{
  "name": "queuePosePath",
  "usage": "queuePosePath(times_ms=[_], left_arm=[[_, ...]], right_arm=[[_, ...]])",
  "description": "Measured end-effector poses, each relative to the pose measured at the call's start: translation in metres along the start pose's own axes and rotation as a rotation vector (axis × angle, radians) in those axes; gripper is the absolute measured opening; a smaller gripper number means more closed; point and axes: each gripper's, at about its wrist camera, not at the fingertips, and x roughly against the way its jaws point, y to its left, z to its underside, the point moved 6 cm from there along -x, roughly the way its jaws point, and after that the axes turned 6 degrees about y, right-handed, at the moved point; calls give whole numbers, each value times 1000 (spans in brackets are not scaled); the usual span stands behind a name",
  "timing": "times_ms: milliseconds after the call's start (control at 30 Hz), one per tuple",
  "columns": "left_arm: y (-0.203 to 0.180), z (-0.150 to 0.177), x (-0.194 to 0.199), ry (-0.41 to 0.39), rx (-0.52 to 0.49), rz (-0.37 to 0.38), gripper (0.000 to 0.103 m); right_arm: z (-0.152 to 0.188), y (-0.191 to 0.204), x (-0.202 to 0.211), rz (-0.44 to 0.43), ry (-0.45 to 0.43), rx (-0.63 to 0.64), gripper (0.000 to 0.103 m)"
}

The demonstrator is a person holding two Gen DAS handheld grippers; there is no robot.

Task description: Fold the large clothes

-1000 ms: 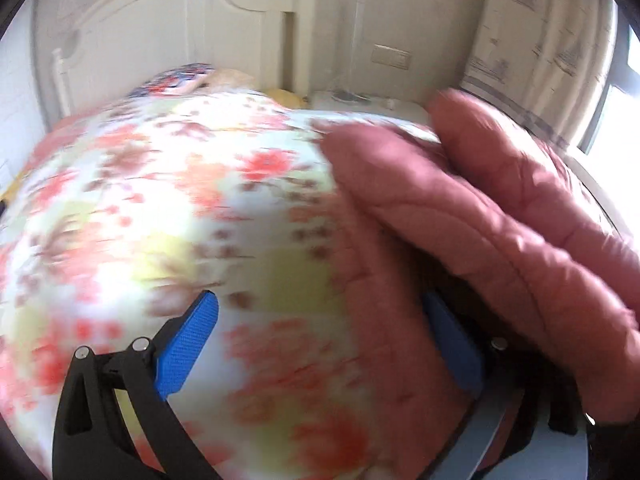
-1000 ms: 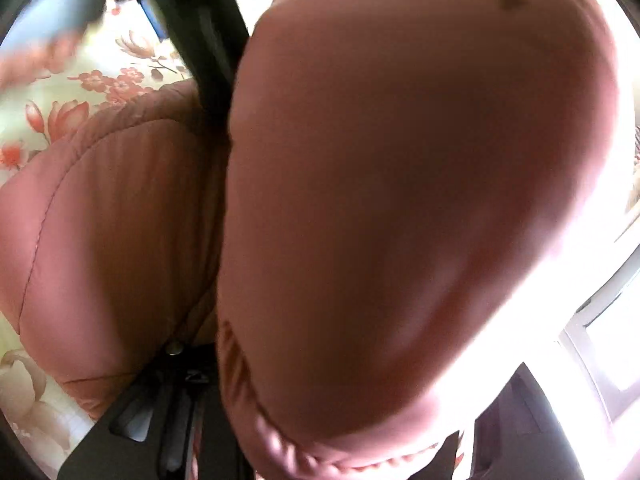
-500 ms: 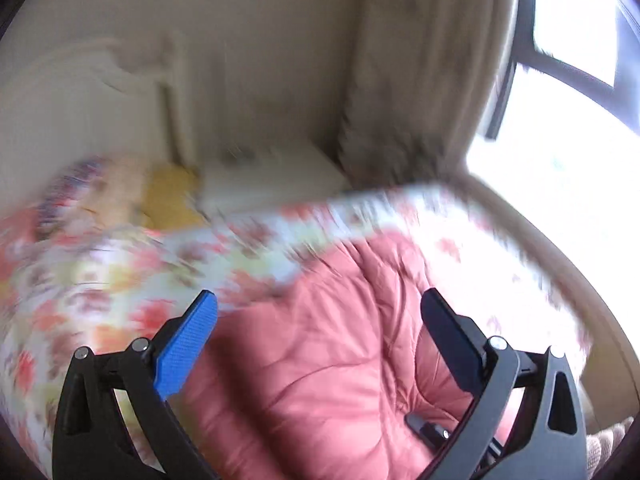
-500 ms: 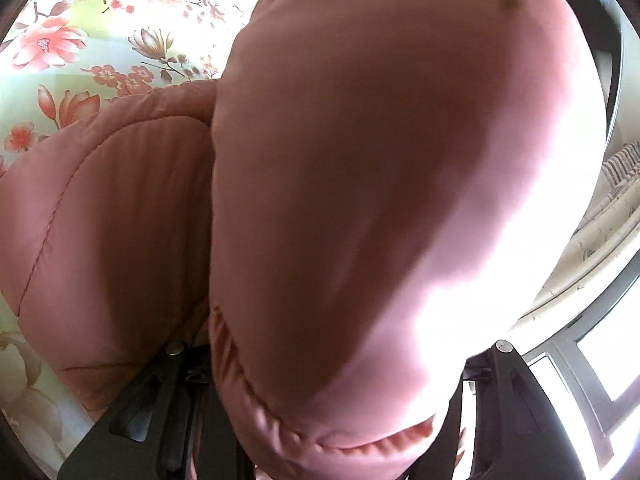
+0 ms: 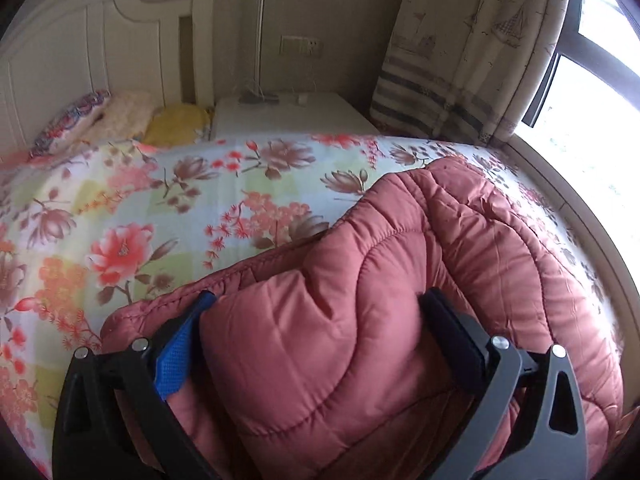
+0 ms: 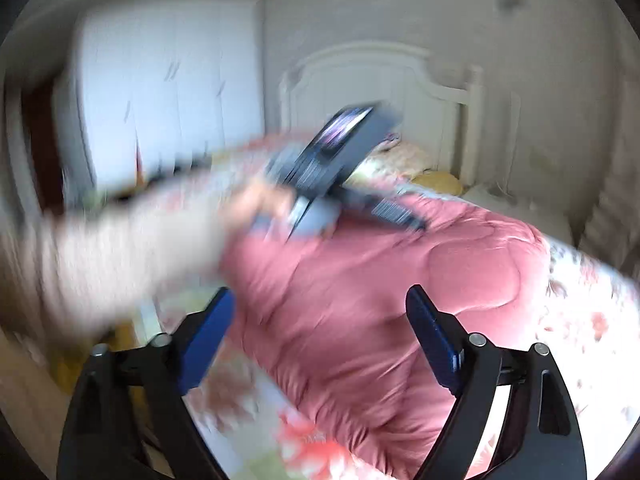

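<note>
A padded salmon-pink quilted jacket [image 5: 420,280] lies folded in a thick bundle on the floral bedspread [image 5: 160,208]. My left gripper [image 5: 316,320] is wide open, its jaws straddling a puffy fold of the jacket; whether the pads touch the fabric I cannot tell. In the right wrist view, which is blurred, the jacket [image 6: 380,288] lies ahead. My right gripper [image 6: 320,320] is open and empty above its near edge. The left gripper's body [image 6: 340,160] and the person's arm [image 6: 120,248] reach over the jacket's far side.
A white headboard [image 5: 80,52] and pillows [image 5: 120,116] are at the bed's head. A white nightstand [image 5: 288,116] stands beside it. A curtain [image 5: 472,48] and bright window [image 5: 600,92] are on the right. A white wardrobe [image 6: 160,92] stands far left.
My right gripper has let go of the jacket and pulled back, open. My left gripper has come down over the folded jacket, its jaws now around a fold.
</note>
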Motion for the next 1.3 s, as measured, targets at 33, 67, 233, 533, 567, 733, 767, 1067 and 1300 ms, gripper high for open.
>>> queuePosePath(times_ms=[33,67,233,533,567,733,767,1067,1300], left_arm=[[-3,0,2,-17,-6,-15,101],[-5,-1,5,-27,-11,-25,101],[-7,-11,27,-60,-57,-122,101],[-13,-50,90,-50,116,-155,101],[-16,-49,84,-35,122,-170,101],[-14,-10,20,65,141,-260,101],[-10,0,13,22,139,-265,101],[19,19,13,-42,286,-120,101],[17,19,15,-58,284,-116,101]], right_arm=[[-11,-13,1,4,-17,-39,78],[-19,-22,0,15,-27,-74,71],[-49,55,-83,18,150,6,67],[-5,95,-115,281,197,349,68],[-1,96,-114,290,196,361,68],[22,96,-126,320,177,409,68],[24,96,-126,315,171,411,68],[-8,65,-71,-77,118,221,67],[-19,-28,-53,12,136,-28,67]])
